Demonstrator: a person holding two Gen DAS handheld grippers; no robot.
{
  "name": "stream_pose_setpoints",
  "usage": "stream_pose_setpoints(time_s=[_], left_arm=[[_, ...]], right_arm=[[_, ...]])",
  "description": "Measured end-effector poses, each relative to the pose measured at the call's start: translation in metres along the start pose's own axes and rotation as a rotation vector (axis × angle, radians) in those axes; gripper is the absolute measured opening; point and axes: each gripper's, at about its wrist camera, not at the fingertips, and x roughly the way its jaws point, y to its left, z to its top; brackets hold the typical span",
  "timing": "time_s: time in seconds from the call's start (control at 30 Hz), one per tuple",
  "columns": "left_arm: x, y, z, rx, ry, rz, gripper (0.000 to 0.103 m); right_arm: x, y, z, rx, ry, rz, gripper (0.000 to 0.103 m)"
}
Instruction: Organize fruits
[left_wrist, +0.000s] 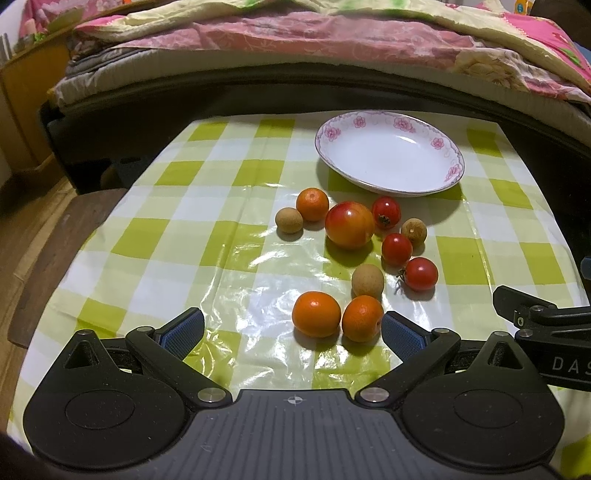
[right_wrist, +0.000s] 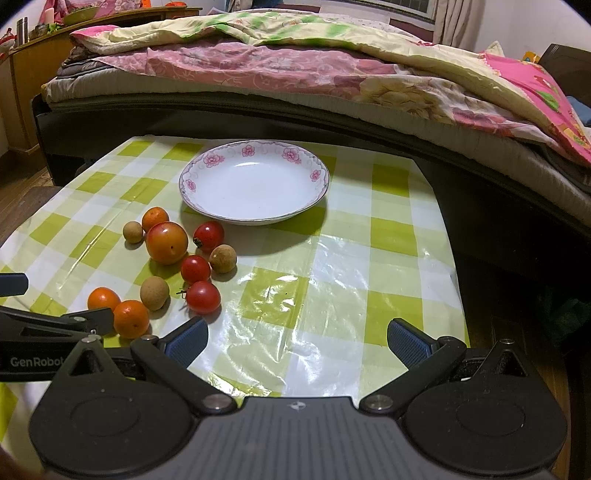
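Note:
Loose fruit lies on a green-checked tablecloth (left_wrist: 184, 229): a large red-orange fruit (left_wrist: 349, 224) (right_wrist: 166, 242), three small oranges including a near pair (left_wrist: 316, 314) (left_wrist: 362, 318), three cherry tomatoes (left_wrist: 421, 274) (right_wrist: 202, 297) and three tan longans (left_wrist: 367, 281) (right_wrist: 154, 293). Behind them stands an empty white plate with a pink flower rim (left_wrist: 448, 176) (right_wrist: 192, 184). My left gripper (left_wrist: 293, 330) is open, its fingers on either side of the near oranges without touching. My right gripper (right_wrist: 297, 341) is open over bare cloth, right of the fruit.
A bed with pink and cream quilts (right_wrist: 295, 70) runs behind the table, its dark frame (right_wrist: 332, 122) close to the far edge. A wooden cabinet (right_wrist: 33, 74) stands at the back left. The table's right edge (right_wrist: 448, 258) drops to the floor.

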Motion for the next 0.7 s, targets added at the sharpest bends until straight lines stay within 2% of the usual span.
stream_pose_setpoints(time_s=[0.7], left_arm=[[0.0003,0.0006,-0.0009,-0.002,0.006,0.0,0.103]], right_arm=[[0.0002,0.0008,-0.0002,0.0,0.002,0.0,0.103]])
